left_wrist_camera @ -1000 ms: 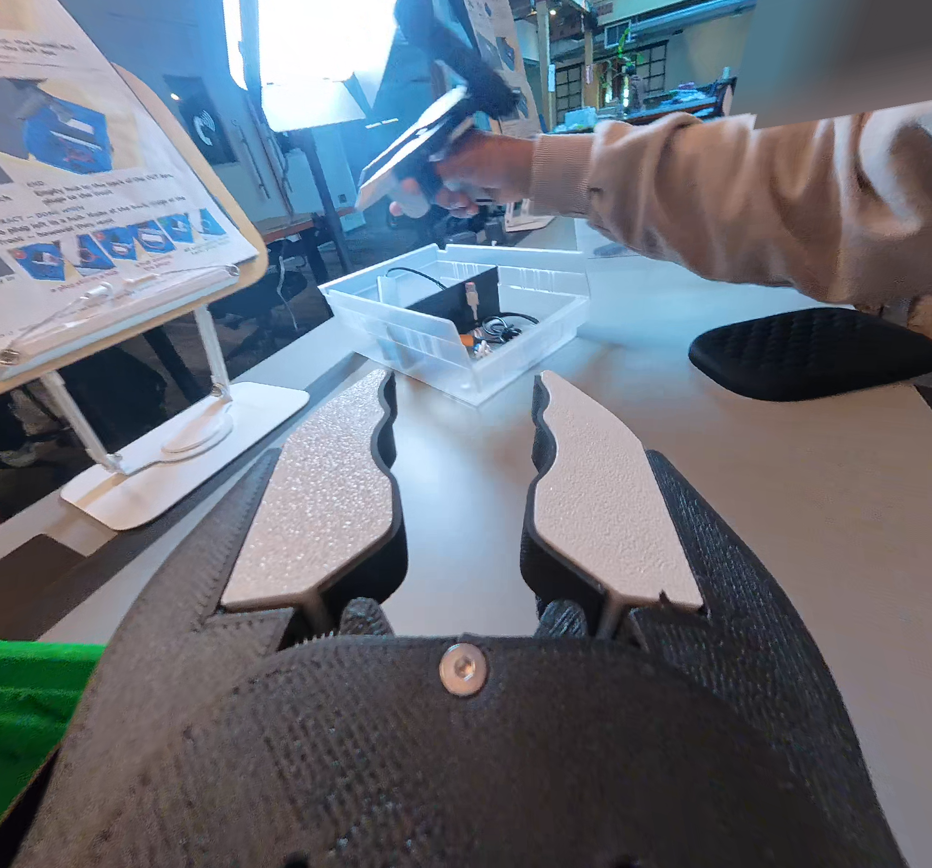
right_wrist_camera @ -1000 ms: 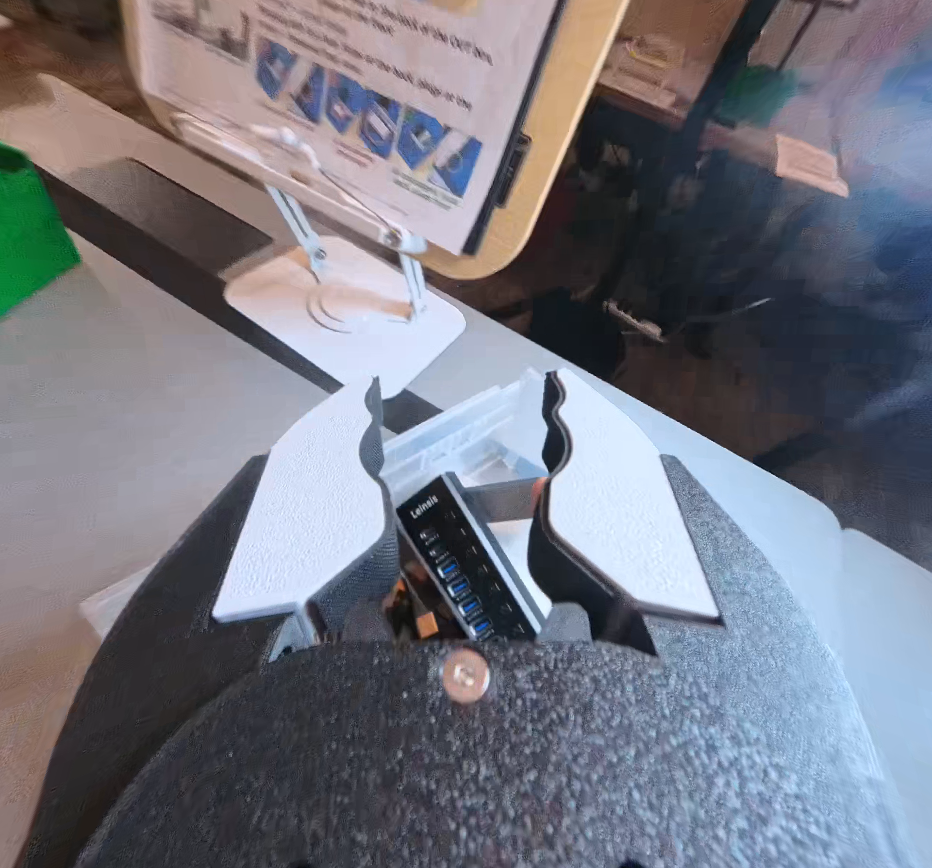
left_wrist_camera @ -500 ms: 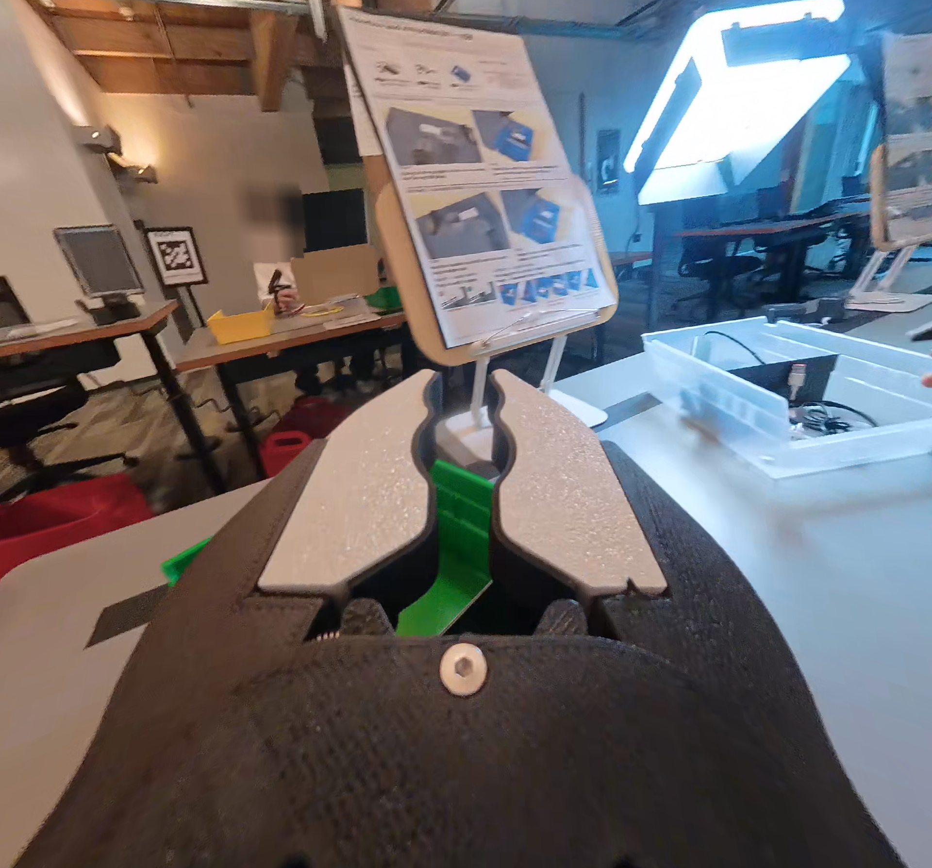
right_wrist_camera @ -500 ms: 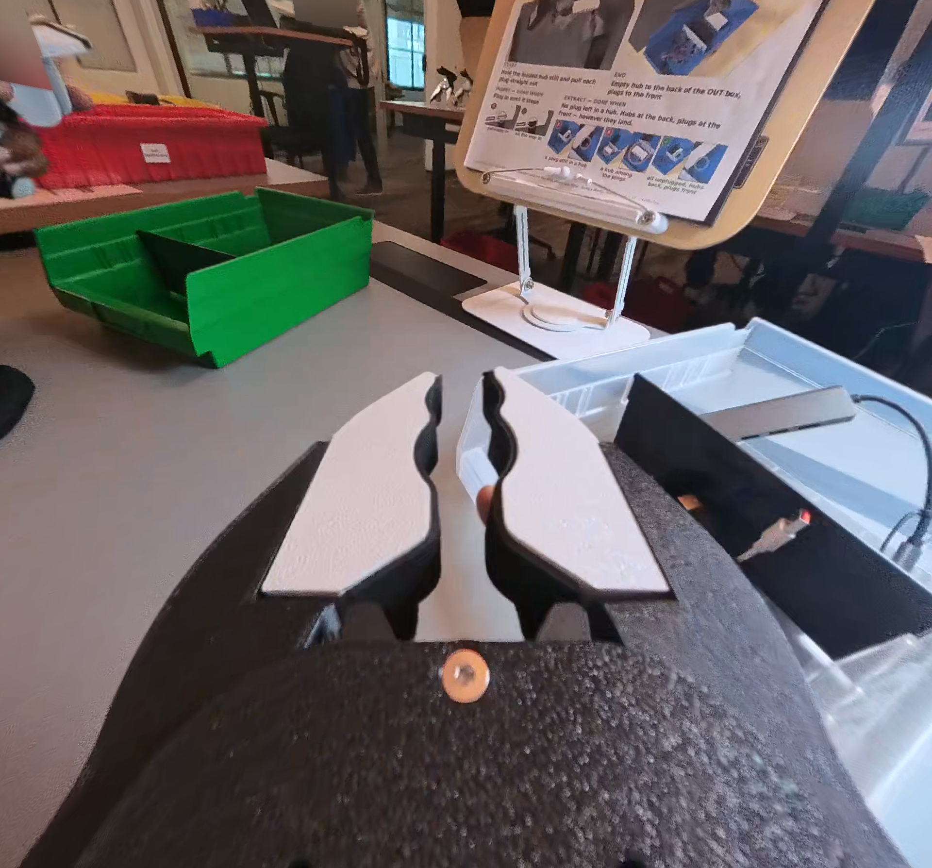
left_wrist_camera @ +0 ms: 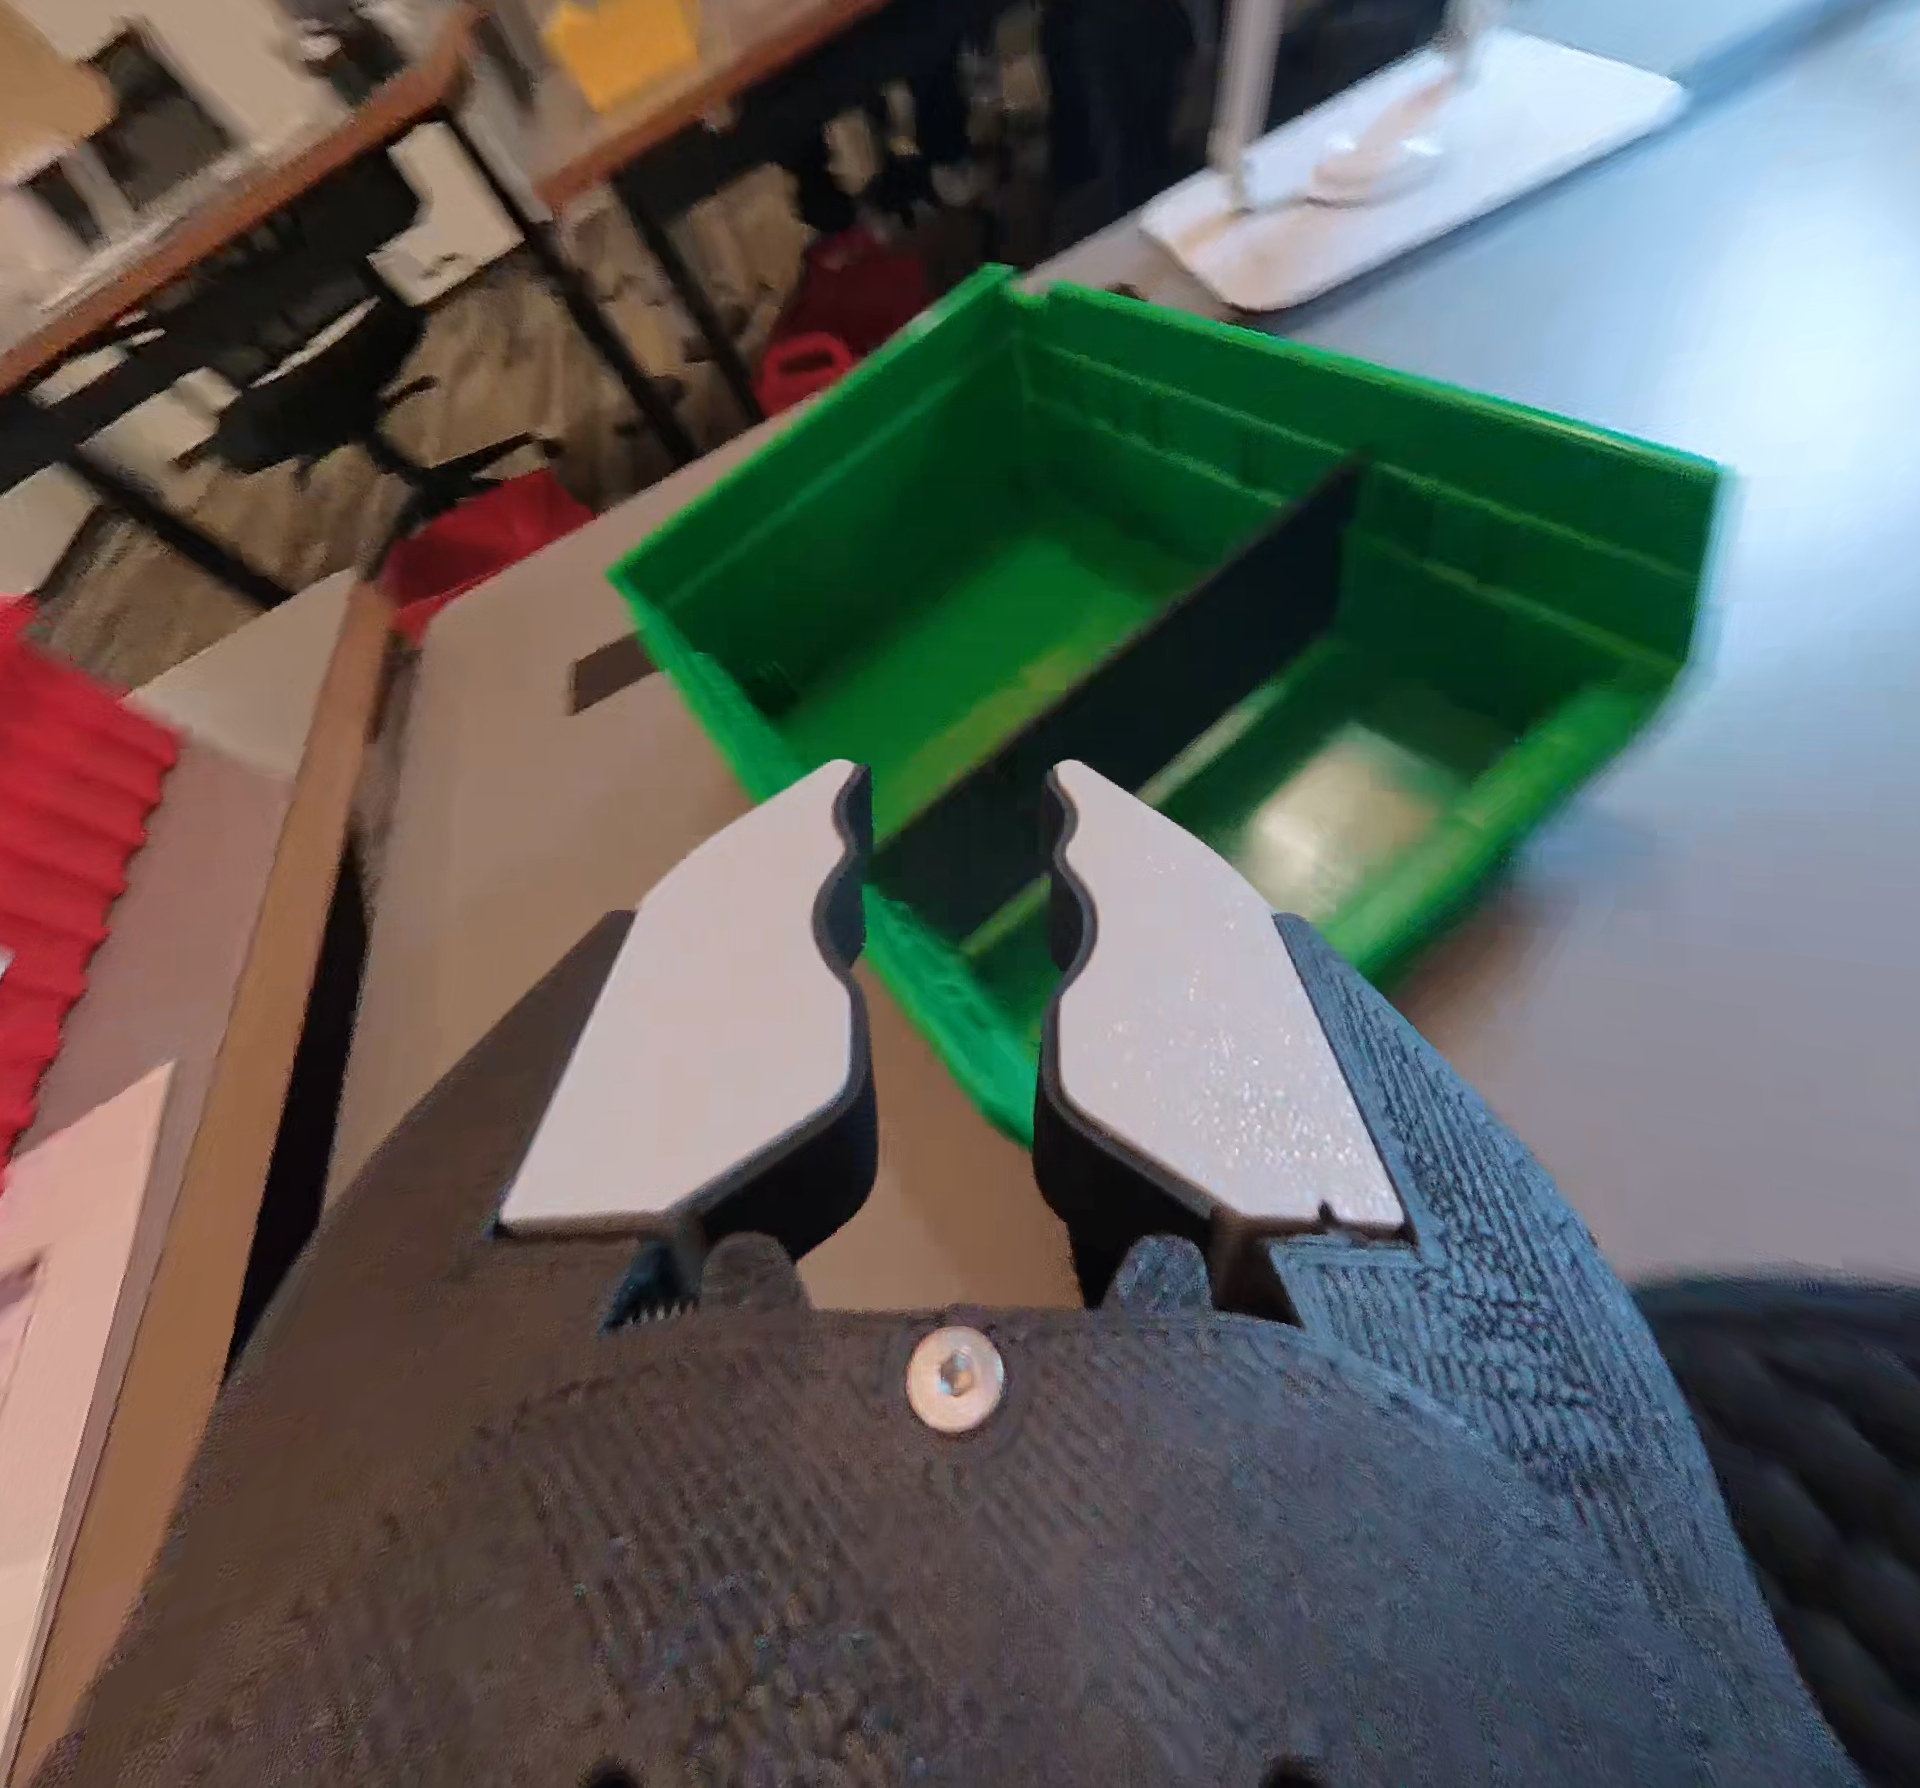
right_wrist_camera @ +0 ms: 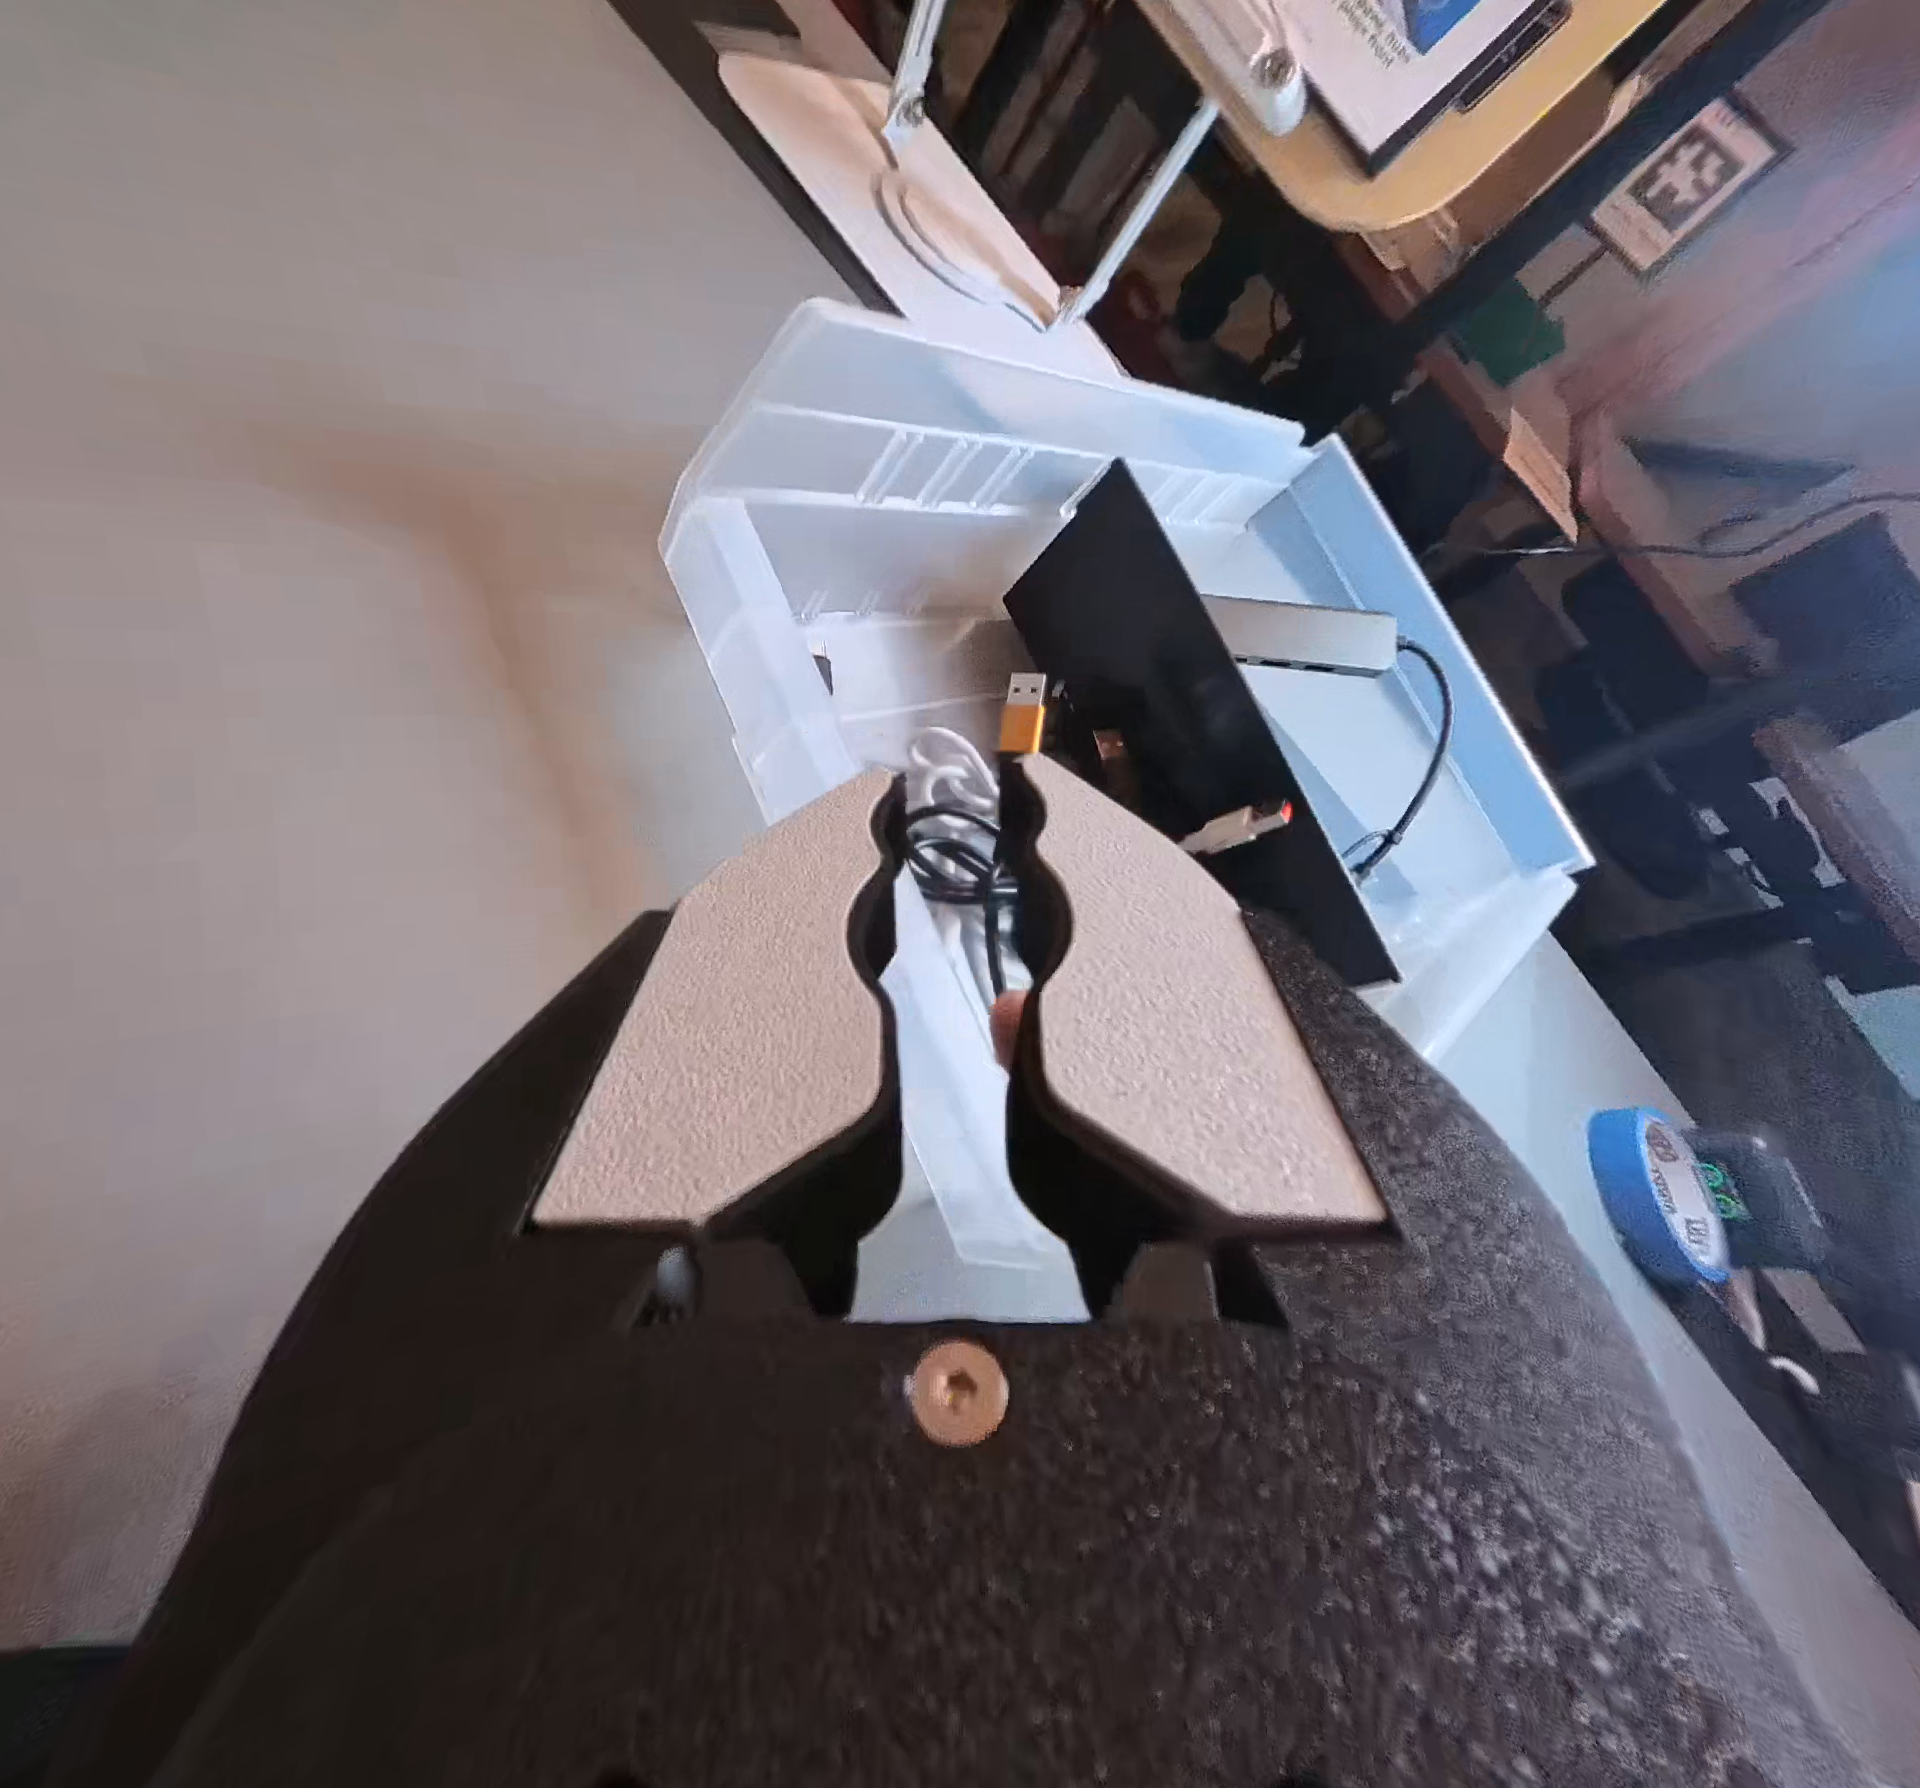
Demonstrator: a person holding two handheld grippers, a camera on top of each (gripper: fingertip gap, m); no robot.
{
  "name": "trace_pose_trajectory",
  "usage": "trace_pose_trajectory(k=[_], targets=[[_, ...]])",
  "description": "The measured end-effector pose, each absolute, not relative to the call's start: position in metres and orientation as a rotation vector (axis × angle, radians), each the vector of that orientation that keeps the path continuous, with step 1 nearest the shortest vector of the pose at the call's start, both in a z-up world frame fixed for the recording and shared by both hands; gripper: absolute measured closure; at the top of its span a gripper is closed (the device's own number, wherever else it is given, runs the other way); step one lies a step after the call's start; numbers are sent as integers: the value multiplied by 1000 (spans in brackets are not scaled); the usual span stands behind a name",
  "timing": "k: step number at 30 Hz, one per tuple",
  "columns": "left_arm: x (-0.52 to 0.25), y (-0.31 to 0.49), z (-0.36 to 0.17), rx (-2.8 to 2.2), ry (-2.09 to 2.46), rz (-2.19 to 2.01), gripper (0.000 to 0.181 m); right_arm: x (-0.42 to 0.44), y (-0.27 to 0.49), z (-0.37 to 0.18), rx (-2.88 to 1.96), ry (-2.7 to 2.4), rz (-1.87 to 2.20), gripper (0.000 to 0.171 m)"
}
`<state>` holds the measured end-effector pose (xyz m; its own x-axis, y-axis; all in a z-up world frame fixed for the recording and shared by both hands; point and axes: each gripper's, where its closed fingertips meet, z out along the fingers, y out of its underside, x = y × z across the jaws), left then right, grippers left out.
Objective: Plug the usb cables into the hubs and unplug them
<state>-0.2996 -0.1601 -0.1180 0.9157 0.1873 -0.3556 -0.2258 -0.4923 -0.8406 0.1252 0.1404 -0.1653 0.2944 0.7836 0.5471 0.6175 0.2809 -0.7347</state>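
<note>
In the right wrist view, a clear bin (right_wrist_camera: 935, 408) with a black divider (right_wrist_camera: 1164, 647) holds a grey hub (right_wrist_camera: 1309, 642) in its far compartment. Its near compartment holds an orange USB plug (right_wrist_camera: 1020, 715), a second plug (right_wrist_camera: 1236, 829) and coiled white and black cables (right_wrist_camera: 940, 772). My right gripper (right_wrist_camera: 954, 782) hovers over the near compartment, narrowly open and empty. In the left wrist view, my left gripper (left_wrist_camera: 956, 782) is open and empty above the near wall of a green bin (left_wrist_camera: 1351, 450) with a black divider (left_wrist_camera: 1195, 637). Both green compartments are empty.
A white stand base (left_wrist_camera: 1455, 149) with an instruction board sits behind the bins; it also shows in the right wrist view (right_wrist_camera: 883, 180). A blue tape roll (right_wrist_camera: 1652, 1208) lies to the right of the clear bin. A black pad (left_wrist_camera: 1818, 1478) lies at the lower right. Red bins (left_wrist_camera: 62, 803) stand at the left. My right fingertips sit around 55 centimeters from my left ones.
My left gripper swung from the clear bin to the green bin, closing then reopening partway. My right gripper tilted back down over the clear bin's cables.
</note>
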Motion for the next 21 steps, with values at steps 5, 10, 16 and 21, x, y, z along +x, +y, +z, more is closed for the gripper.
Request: trace_pose_trajectory(k=[5,10,16,21], targets=[[-224,-142,-198,-2364,560,453,128,128,142,-193,-1536,-1621,101,120],[-238,-132,-256,-2611,877,520,142,128,141,-214,-1573,-1900,-43,110],[-196,-106,-257,-2489,1047,463,153,126,163,-242,-1629,-2072,-190,133],[-148,-91,-256,-2343,1255,424,152,117,144,-245,-1461,-2159,-215,140]])
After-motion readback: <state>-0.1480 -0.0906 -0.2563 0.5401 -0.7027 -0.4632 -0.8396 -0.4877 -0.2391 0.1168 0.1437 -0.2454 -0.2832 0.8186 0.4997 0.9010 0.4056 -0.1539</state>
